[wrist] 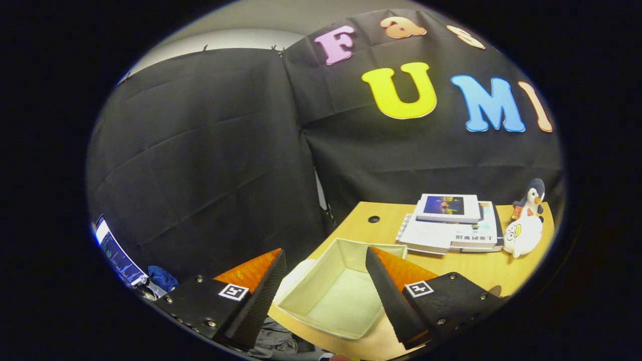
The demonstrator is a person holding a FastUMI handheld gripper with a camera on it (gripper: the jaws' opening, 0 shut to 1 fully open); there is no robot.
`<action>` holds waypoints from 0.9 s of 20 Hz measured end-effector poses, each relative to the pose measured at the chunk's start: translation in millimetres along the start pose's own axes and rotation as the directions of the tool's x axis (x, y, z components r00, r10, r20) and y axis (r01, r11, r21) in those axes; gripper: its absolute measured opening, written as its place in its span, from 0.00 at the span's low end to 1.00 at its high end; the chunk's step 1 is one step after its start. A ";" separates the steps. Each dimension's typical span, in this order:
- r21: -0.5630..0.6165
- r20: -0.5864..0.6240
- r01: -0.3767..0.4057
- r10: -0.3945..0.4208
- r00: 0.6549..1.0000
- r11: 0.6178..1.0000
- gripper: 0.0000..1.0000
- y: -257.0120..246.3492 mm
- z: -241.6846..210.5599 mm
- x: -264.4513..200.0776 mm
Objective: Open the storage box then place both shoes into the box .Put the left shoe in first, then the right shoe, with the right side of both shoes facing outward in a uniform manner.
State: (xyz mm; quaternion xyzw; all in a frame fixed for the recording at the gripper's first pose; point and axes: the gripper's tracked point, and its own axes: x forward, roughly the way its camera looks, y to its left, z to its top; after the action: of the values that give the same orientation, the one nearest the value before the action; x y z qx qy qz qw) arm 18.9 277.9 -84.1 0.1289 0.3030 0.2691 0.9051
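- Storage box (335, 292) sits open-topped on the near corner of the desk (481, 271), between and just ahead of the fingers; its pale inside looks empty, with no lid over it.
- Gripper (326, 286) hangs above the box with its fingers spread wide apart and nothing held between them.
- No shoes can be made out from here, so both, judged by the empty box, are not yet placed.
- Box walls look like thin fabric or soft card: light, likely to slide or buckle if pushed, so lowering a shoe straight down seems safer than dragging it over the rim.
- A shoe would probably be light and slightly springy; pinching the heel collar or the side wall should give both fingers a firm hold.
- Beyond the box lie a stack of books (450, 223) and a penguin toy (526, 220), well apart from the box.
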 end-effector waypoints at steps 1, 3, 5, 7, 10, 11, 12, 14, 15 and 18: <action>0.003 0.001 0.026 -0.026 1.000 1.000 0.98 -15.9 -0.5 -4.3; 0.004 0.000 0.074 -0.074 0.997 0.997 0.98 -45.3 -2.7 -13.4; 0.004 -0.003 0.116 -0.116 0.993 0.993 0.98 -71.8 -6.8 -21.2; -0.001 -0.013 0.167 -0.167 0.986 0.986 0.98 -98.1 -14.1 -30.0; 0.015 -0.026 0.203 -0.203 0.979 0.979 0.98 -126.2 -27.9 -37.8; 0.014 -0.032 0.220 -0.219 0.975 0.976 0.98 -136.8 -34.5 -40.2; 0.011 -0.041 0.237 -0.236 0.971 0.972 0.98 -147.9 -43.1 -42.6; 0.002 -0.064 0.269 -0.269 0.961 0.963 0.98 -168.1 -62.4 -46.4; 0.002 -0.077 0.285 -0.284 0.956 0.959 0.98 -177.5 -71.9 -48.3; 0.038 -0.105 0.308 -0.303 0.947 0.951 0.98 -195.8 -95.2 -49.9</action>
State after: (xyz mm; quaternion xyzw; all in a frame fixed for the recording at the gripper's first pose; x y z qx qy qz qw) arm 6.7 95.4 -212.3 0.0913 0.3703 0.1234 0.9162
